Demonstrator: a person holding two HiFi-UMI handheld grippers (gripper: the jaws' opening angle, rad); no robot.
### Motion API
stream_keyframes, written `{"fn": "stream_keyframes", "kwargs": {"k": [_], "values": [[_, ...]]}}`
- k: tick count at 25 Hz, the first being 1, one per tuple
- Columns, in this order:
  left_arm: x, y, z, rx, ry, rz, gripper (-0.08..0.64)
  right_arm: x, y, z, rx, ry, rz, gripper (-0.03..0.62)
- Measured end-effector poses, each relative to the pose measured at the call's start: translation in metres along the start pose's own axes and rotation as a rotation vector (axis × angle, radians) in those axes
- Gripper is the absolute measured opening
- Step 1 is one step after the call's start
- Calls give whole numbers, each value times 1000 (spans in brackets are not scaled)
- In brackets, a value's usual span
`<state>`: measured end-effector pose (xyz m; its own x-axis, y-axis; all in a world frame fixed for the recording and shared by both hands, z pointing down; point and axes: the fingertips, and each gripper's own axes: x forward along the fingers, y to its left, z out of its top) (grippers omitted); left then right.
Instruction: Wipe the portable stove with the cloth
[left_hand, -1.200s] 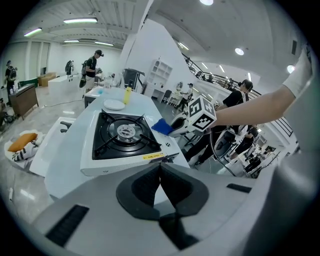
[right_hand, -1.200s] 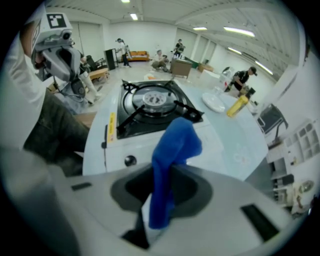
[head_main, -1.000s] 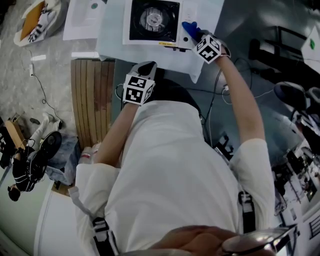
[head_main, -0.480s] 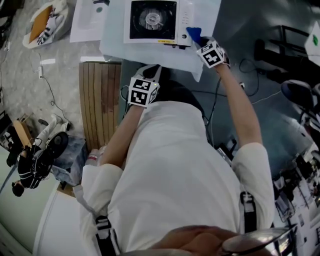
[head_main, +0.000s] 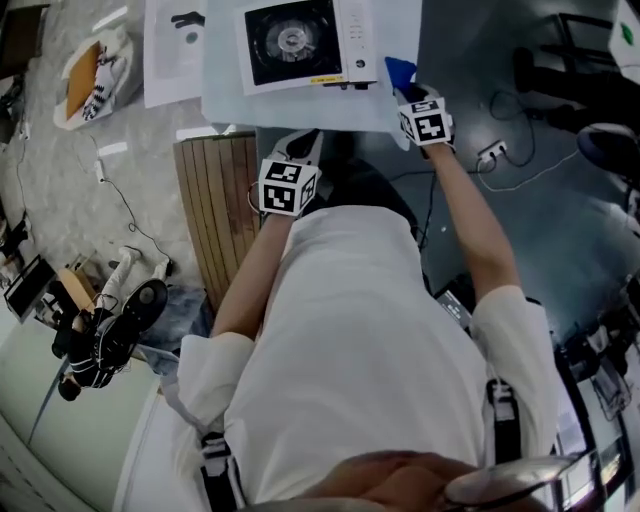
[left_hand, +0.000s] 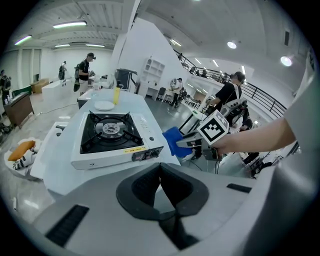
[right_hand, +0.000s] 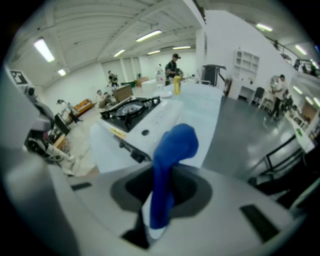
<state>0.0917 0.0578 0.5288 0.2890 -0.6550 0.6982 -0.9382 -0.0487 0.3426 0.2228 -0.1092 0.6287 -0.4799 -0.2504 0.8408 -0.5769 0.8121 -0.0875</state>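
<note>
**Q:** Right gripper (right_hand: 159, 200) status?

**A:** I read its jaws clamped on the blue cloth (right_hand: 172, 145), which stands up folded out of the pinch. In the head view the cloth sits just beside the front right corner of the portable stove (head_main: 300, 40), apart from it.

**Q:** And the left?

**A:** My left gripper (left_hand: 160, 172) has its jaws pressed together with nothing between them. It is held off the near edge of the white table (head_main: 225, 95), facing the stove.

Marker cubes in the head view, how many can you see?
2. One cube rides on the left gripper, close to the person's chest; the other on the right gripper, near the stove, its tongs shut on the blue cloth. None seems hidden.
</note>
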Motion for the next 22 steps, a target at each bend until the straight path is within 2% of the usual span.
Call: {"fn": "stream_keyframes", "kwargs": {"k": [5,10,13,16,22], "values": [[-7,12,-12,6,37,-32,32,5,14,-16,107,2,-41,91],[-21,31,-31,50,82,-76,32,17,43,-34,301,19,-102,91],[-34,48,-41,58,92,-80,32,32,58,-34,376,15,-144,91],[-47,66,-57,55,107,-76,32,47,69,-30,393,4,-173,91],[-70,96,-73,42,120,-62,32,60,89,-13,365,-1,-209,91]]}}
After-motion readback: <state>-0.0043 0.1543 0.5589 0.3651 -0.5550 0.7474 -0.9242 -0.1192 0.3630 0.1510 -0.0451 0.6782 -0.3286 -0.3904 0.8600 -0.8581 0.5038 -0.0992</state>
